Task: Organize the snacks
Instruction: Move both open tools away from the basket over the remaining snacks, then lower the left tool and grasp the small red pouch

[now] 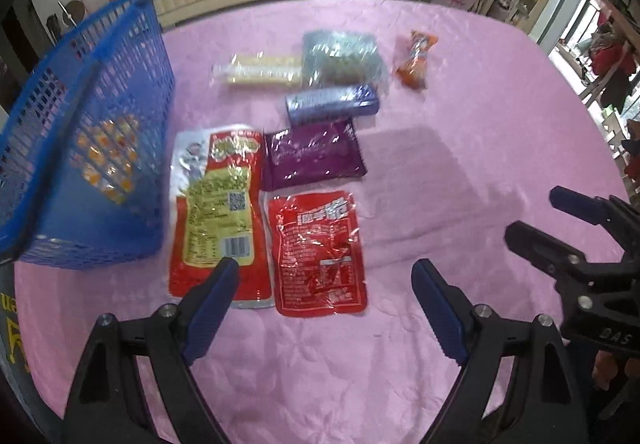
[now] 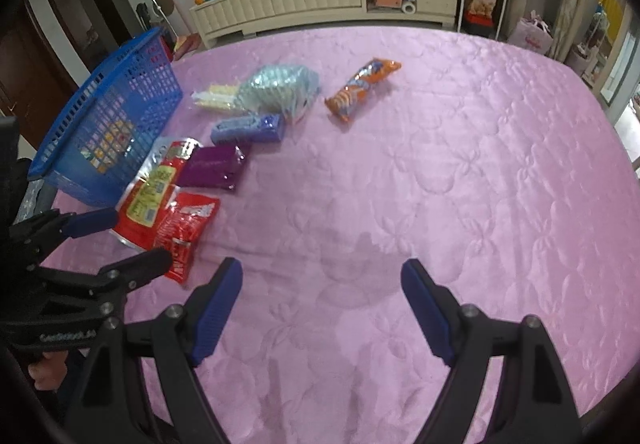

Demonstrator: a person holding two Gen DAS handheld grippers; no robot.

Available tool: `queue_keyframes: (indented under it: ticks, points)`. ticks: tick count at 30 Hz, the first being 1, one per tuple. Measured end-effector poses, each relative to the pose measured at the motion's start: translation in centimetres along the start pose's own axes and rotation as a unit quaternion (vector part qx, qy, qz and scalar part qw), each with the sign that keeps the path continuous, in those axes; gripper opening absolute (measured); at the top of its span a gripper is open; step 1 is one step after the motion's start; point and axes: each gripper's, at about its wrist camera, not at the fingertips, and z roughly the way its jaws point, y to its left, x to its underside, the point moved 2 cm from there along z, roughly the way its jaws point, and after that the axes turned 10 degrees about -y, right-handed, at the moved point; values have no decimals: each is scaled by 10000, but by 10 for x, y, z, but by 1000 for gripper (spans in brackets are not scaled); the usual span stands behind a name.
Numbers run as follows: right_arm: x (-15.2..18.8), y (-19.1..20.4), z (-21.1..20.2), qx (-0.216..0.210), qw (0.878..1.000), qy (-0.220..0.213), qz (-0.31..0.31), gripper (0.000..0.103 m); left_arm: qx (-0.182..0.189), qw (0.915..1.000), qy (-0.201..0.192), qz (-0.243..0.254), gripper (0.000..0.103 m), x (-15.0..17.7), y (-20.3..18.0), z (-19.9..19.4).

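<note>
Several snack packs lie on a pink cloth: a small red pouch [image 1: 320, 256] [image 2: 186, 232], a long red-and-yellow pack [image 1: 218, 204] [image 2: 154, 192], a purple pack [image 1: 314, 154] [image 2: 214, 166], a blue bar [image 1: 332, 102] [image 2: 248, 128], a clear bag [image 1: 340, 56] [image 2: 280, 88], a pale wafer pack [image 1: 260, 70] [image 2: 214, 96] and an orange pack [image 1: 416, 58] [image 2: 360, 86]. A blue basket [image 1: 92, 148] [image 2: 116, 124] stands at the left with a snack inside. My left gripper [image 1: 324, 276] [image 2: 128, 236] is open just before the red pouch. My right gripper [image 2: 322, 276] [image 1: 536, 216] is open over bare cloth.
The pink cloth [image 2: 460, 164] covers the table out to its right and far edges. A cream cabinet [image 2: 320, 0] and shelves stand beyond the table.
</note>
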Motion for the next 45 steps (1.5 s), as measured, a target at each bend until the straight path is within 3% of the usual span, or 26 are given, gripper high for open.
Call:
queue_keyframes:
  ticks: [9,15,24,30,34,37,43,45]
  points:
    - [2,-8,24,-19,9998,151,136,85,-68,9990,431,-103,86,6,9,41]
    - [7,-13,31,91,9996,213,165,85,-53,9993,382,-14,86,3,1,42]
    - [3,-20,24,62,9996,123,263,85,474,9973,496,-256,86,2,-14,41]
    - [4,-25,21,87,9995,126,283,85,172,9980,507,-325,86,-2,-24,54]
    - [5,-30,22,100,9992,147,346,85,16,9979,523,-385,78,-16,-20,63]
    - [6,-32,24,106,9991,161,372,85,-239,9984,470,-194,60,-18,-21,65]
    - [6,-32,28,92,9990,204,385,85,-173,9992,345,-92,52,-6,-18,50]
    - [7,-30,30,89,9991,229,349,85,-156,9995,262,-11,45,-5,-21,46]
